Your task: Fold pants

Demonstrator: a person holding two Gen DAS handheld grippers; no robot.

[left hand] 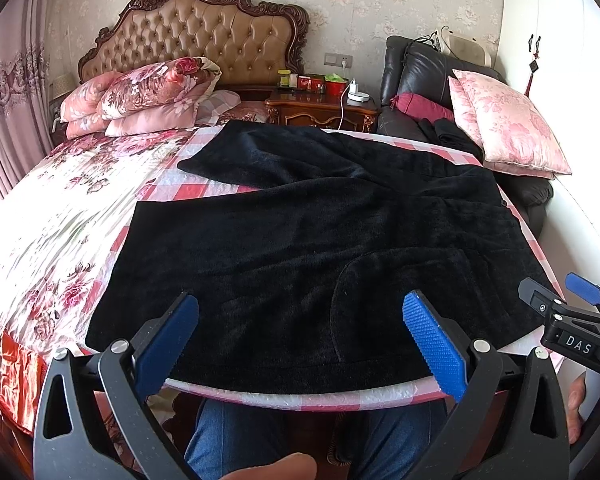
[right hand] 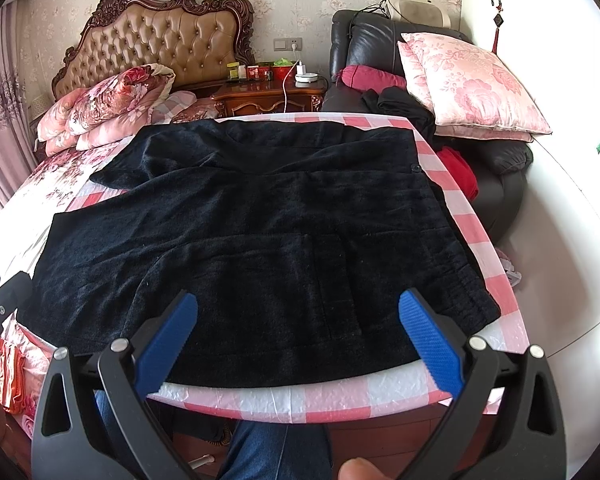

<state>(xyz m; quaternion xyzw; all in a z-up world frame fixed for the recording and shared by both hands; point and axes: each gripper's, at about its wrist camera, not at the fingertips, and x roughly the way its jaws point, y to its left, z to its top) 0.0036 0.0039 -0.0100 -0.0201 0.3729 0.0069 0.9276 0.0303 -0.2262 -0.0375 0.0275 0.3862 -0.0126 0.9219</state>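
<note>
Two fisheye views of one bedroom scene. Bed (left hand: 52,216) with floral cover and a tufted headboard (left hand: 196,36) fills the left side; a black leather armchair (left hand: 420,68) stands at the right, carrying a pink floral cushion (left hand: 504,124). Table (left hand: 340,398), covered by a pink-and-white checked cloth, lies in the foreground against the bed. Black pants (left hand: 300,248), task object, lie spread flat over most of the table, waistband toward the right edge and both legs running left, the farther leg angled away toward the headboard. Wooden nightstand (left hand: 320,110) sits between bed and armchair, holding small jars and a charger. Left tool (left hand: 300,344) hovers at the near table edge, blue pads wide apart, gripping nothing. Right tool (right hand: 300,344) hovers likewise at the near edge, pads wide apart, and appears at the right margin of the left view
</note>
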